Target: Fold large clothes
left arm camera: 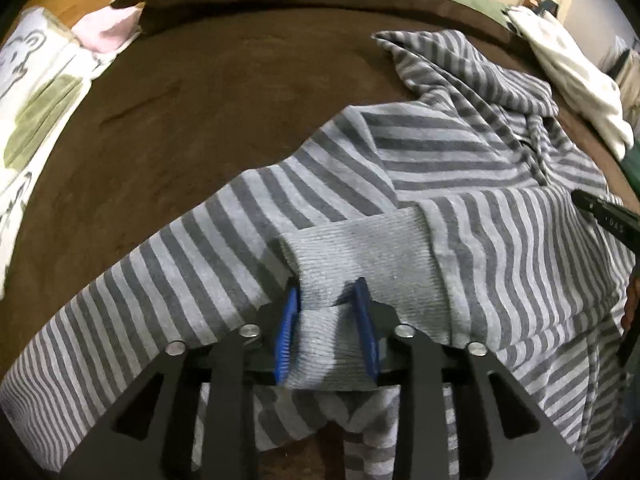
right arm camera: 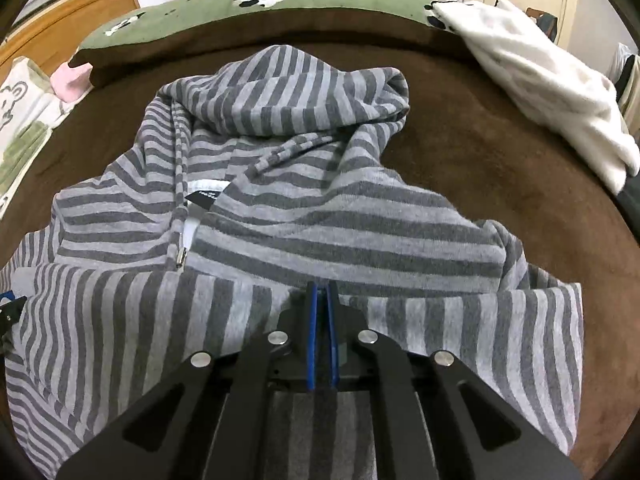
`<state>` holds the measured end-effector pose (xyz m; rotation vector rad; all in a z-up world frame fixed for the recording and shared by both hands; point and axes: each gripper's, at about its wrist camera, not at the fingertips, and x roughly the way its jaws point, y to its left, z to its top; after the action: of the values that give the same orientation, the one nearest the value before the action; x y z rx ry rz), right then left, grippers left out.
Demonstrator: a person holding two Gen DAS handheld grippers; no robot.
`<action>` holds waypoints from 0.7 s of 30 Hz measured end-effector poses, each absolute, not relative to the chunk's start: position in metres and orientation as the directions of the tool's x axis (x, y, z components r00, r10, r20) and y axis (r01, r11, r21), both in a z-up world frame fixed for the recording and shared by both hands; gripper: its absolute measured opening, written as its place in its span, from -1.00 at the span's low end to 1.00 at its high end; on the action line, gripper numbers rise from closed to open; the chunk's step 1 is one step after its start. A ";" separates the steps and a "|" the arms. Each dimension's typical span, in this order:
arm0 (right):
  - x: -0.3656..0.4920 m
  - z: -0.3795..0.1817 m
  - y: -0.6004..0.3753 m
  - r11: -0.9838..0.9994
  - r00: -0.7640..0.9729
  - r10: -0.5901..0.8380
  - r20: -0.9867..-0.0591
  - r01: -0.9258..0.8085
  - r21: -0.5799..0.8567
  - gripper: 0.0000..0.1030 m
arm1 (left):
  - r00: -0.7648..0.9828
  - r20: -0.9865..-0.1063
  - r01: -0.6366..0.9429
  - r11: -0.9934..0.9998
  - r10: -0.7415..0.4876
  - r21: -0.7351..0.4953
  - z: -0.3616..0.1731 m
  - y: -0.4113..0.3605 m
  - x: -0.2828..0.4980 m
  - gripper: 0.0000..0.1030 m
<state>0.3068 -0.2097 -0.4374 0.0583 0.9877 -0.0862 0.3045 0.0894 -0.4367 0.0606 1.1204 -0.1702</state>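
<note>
Brown plush bedding (left arm camera: 200, 112) is being used as the work surface, and a grey striped hoodie (right arm camera: 320, 208) is being laid out across it, hood toward a green pillow (right arm camera: 248, 4) at the far edge. At the far left of the left wrist view, a cartoon-printed cushion (left arm camera: 36, 80) and a pink cloth (left arm camera: 108, 28) are being kept beside the bedding, well apart from the garment. Moving rightward in that view, one striped sleeve (left arm camera: 168, 272) is being stretched diagonally over the brown surface, and its plain grey ribbed cuff (left arm camera: 360, 248) is being pinched by the left gripper (left arm camera: 326, 328), the blue pads (left arm camera: 288, 336) being pressed against the bunched knit from both sides. Further right, the hoodie's chest and zipper (right arm camera: 182, 258) are being shown lying flat, with a dark neck label (right arm camera: 206, 198) near the collar. In the right wrist view, the right gripper (right arm camera: 322, 332) is being held with its blue pads pressed together over a striped fold at the hoodie's lower front; whether cloth is being caught between them cannot be told. At the far right, a white blanket (right arm camera: 540, 80) is being left heaped on the bedding, apart from the hoodie.
</note>
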 end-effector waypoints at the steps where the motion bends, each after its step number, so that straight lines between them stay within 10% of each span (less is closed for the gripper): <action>1: 0.306 -0.438 -0.210 0.995 0.548 -0.041 -0.835 0.099 0.016 -0.87 | 0.427 -0.898 0.156 0.987 -0.104 -0.041 -0.437 0.092 0.305 -0.20; 10: 0.306 -0.436 -0.212 0.995 0.541 -0.034 -0.840 0.098 0.023 -0.72 | 0.432 -0.898 0.139 0.990 -0.080 -0.021 -0.437 0.095 0.303 0.08; 12: 0.306 -0.429 -0.212 0.994 0.548 -0.035 -0.836 0.110 0.030 0.35 | 0.418 -0.904 0.113 0.993 -0.086 -0.042 -0.433 0.100 0.305 0.31; 13: 0.304 -0.424 -0.211 0.993 0.559 -0.047 -0.828 0.119 0.024 0.55 | 0.413 -0.905 0.107 0.992 -0.105 -0.066 -0.430 0.103 0.305 0.51; 21: 0.294 -0.381 -0.206 0.991 0.599 -0.070 -0.798 0.133 0.014 0.89 | 0.430 -0.900 0.120 0.992 -0.074 -0.024 -0.393 0.100 0.294 0.87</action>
<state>0.2941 -0.2056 -0.3806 0.0743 0.9215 -0.1177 0.2944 0.0995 -0.3932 0.0458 1.1194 -0.1214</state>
